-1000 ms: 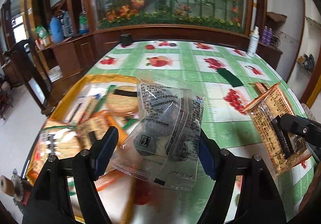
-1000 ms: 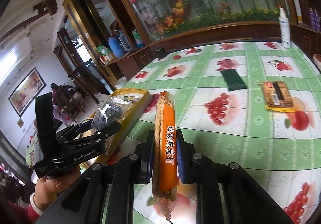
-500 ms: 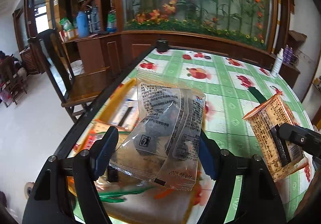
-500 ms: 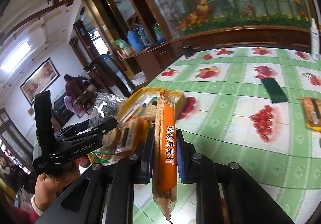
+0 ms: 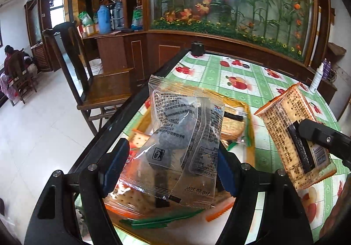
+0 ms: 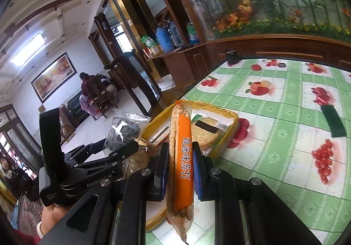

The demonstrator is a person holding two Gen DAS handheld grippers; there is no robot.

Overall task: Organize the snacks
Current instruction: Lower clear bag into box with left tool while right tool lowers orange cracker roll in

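Note:
My left gripper [image 5: 169, 163] is shut on a clear packet [image 5: 182, 142] with a dark snack inside, held upright over the yellow tray [image 5: 241, 104]. The tray sits at the table's left edge and holds several cracker packets. In the right wrist view my right gripper [image 6: 179, 170] is shut on an orange-striped cracker packet [image 6: 183, 157] that stands on end just beside the tray [image 6: 233, 118]. The left wrist view shows this packet [image 5: 291, 133] at the right. The left gripper [image 6: 122, 150] and its clear packet [image 6: 125, 126] hang to the left of the right one.
The green fruit-print tablecloth [image 6: 285, 157] bears a dark green packet [image 6: 333, 122]. A black cup [image 5: 197, 48] stands at the far corner and a white spray bottle [image 5: 317, 78] at the far right. A wooden chair [image 5: 103, 89] stands beside the table's dark left edge.
Both grippers have moved left with their packets, from over the table to the tray at its left edge. Both views have swung left toward the chair and floor. Grips are unchanged.

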